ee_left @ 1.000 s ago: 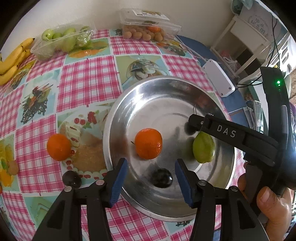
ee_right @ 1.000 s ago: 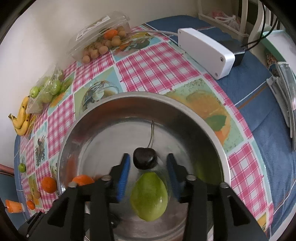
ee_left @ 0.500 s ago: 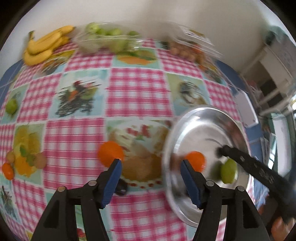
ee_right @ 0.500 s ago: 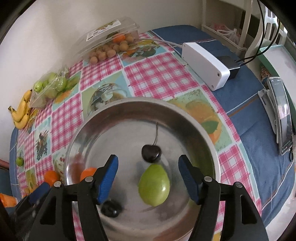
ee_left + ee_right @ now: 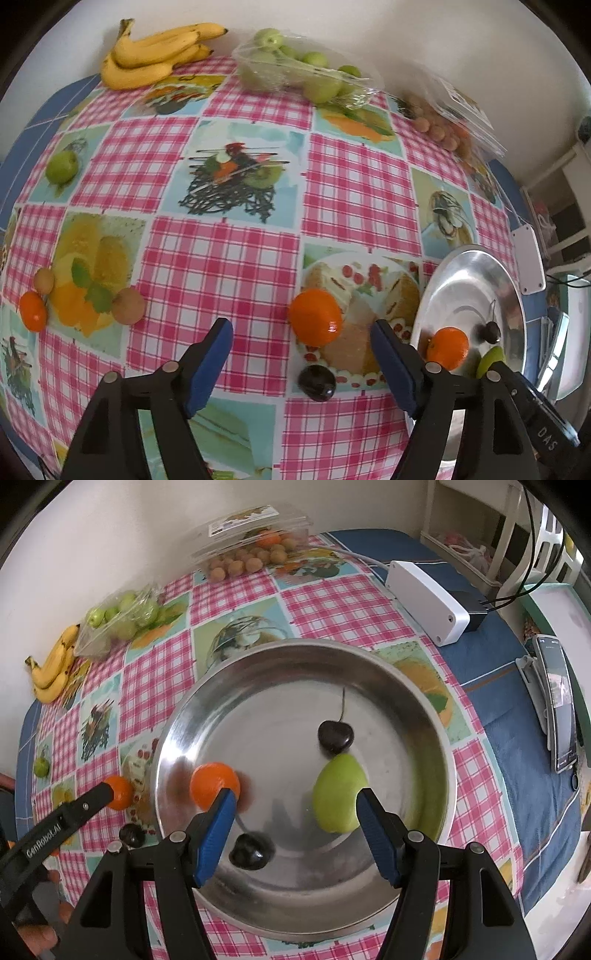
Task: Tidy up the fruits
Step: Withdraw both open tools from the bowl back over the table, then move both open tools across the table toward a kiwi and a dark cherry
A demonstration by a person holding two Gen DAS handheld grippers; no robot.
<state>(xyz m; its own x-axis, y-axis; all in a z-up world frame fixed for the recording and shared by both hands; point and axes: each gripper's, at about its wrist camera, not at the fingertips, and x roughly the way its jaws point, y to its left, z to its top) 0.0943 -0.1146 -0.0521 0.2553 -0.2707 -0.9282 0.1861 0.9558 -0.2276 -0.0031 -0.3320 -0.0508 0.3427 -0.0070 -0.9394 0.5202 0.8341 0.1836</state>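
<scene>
While the left gripper (image 5: pixel 301 363) opens its empty jaws over the dark round cherry (image 5: pixel 317 382) and orange mandarin (image 5: pixel 315 322) beside the steel bowl (image 5: pixel 515 295), the right gripper (image 5: pixel 293 832) hangs apart, empty; next, clamp one.

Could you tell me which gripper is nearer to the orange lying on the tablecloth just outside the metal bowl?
Left. The left gripper hangs over the tablecloth orange, jaws opening with nothing held. The right gripper is open above the metal bowl, beside the green fruit.
</scene>
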